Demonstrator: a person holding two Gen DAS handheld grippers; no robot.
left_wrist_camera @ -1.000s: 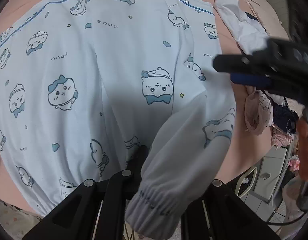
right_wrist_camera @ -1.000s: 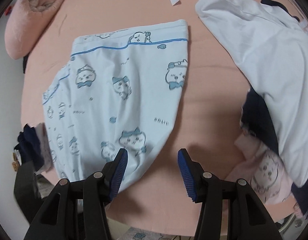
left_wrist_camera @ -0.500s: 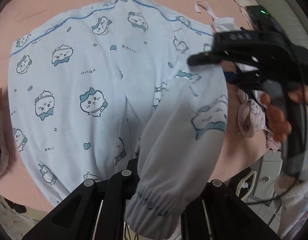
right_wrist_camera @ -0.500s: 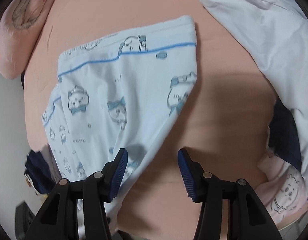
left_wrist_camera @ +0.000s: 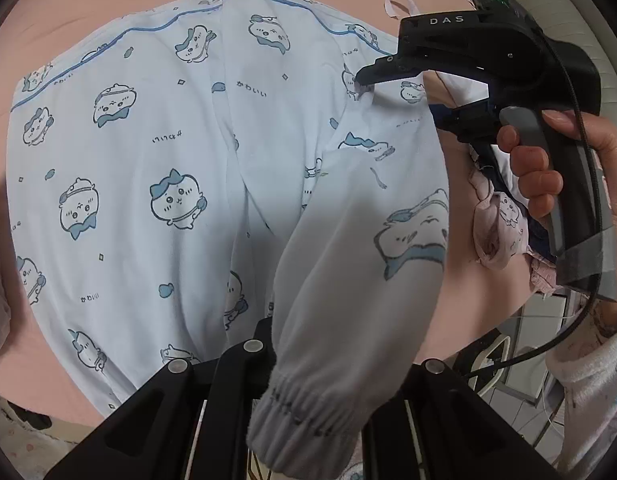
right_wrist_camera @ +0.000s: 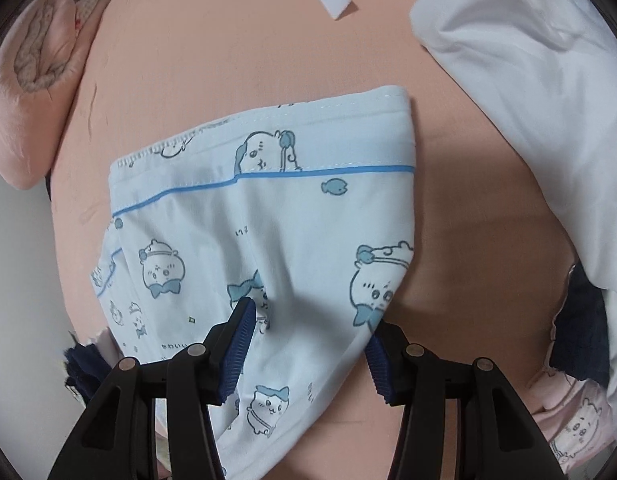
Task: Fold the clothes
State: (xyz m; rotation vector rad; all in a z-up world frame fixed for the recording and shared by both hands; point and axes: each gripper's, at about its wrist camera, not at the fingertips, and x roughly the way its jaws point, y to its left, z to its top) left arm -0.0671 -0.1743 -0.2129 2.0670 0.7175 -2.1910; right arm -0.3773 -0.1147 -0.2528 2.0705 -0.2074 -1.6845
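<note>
A pale blue pyjama top (left_wrist_camera: pixel 156 152) printed with cartoon animals lies spread on the pink bed (left_wrist_camera: pixel 68 8). My left gripper (left_wrist_camera: pixel 308 364) is shut on the sleeve's elastic cuff (left_wrist_camera: pixel 304 408), which hangs over its fingers; the sleeve (left_wrist_camera: pixel 364 248) lifts off the garment. My right gripper (right_wrist_camera: pixel 308 340) is open, its blue pads (right_wrist_camera: pixel 238 352) astride the garment's side (right_wrist_camera: pixel 292 248) near the hem with blue piping. It also shows in the left wrist view (left_wrist_camera: pixel 388 72), low over the garment's right part.
A white garment (right_wrist_camera: pixel 528 92) with a strap lies at the right, over dark blue (right_wrist_camera: pixel 580 332) and pink printed clothes (right_wrist_camera: pixel 576 420). A pink pillow (right_wrist_camera: pixel 32 92) sits at the far left. The bed's edge and tiled floor (left_wrist_camera: pixel 528 340) show at the right.
My right gripper has come down over the garment's side, the fabric now between its open pads. My left gripper has pulled back, still holding the cuff.
</note>
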